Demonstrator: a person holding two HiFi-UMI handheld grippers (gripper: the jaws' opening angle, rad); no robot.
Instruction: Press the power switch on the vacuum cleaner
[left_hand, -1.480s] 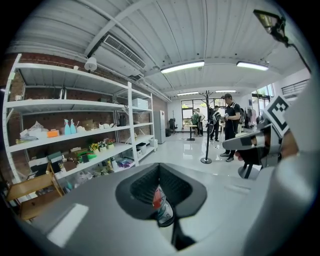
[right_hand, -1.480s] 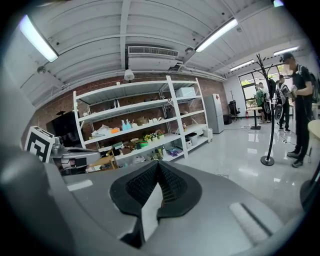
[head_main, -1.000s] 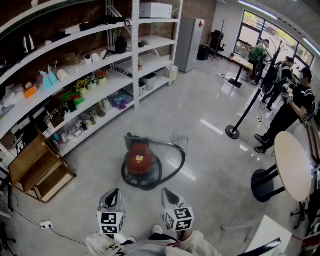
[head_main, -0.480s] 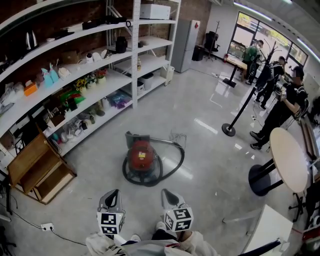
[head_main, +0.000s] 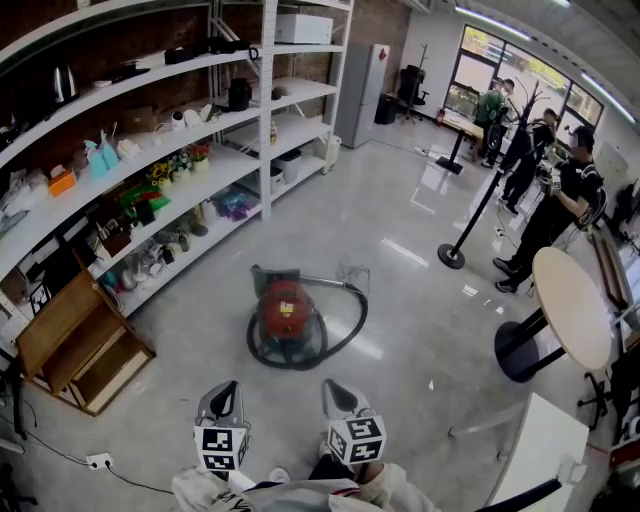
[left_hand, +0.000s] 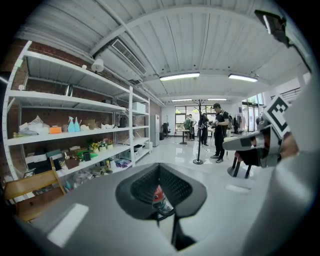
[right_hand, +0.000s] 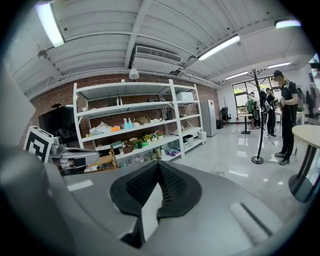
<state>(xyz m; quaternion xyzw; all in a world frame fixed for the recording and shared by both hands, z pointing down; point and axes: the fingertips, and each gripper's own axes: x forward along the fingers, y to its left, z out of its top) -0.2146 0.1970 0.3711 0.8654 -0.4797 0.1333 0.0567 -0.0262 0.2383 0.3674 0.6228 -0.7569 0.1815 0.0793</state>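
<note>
I see left gripper (head_main: 226, 388) and right gripper (head_main: 337, 386) with jaws together, nothing held. Red vacuum cleaner (head_main: 284, 310) sits on glossy grey floor (head_main: 410, 290) near white shelving (head_main: 268, 120), well apart from both

The head camera looks from well above and behind both grippers, forward and steeply down, so the left gripper (head_main: 226, 392) and the right gripper (head_main: 338, 392) sit at its bottom edge, with the vacuum cleaner (head_main: 285, 318) on the floor ahead of their tips. Each gripper camera rides close behind its own jaws and faces almost level along them across the room, catching the other gripper at its inner edge. All three views share the white shelving (head_main: 160, 150) to the grippers' left and the standing people (head_main: 565, 205) ahead to their right.
</note>
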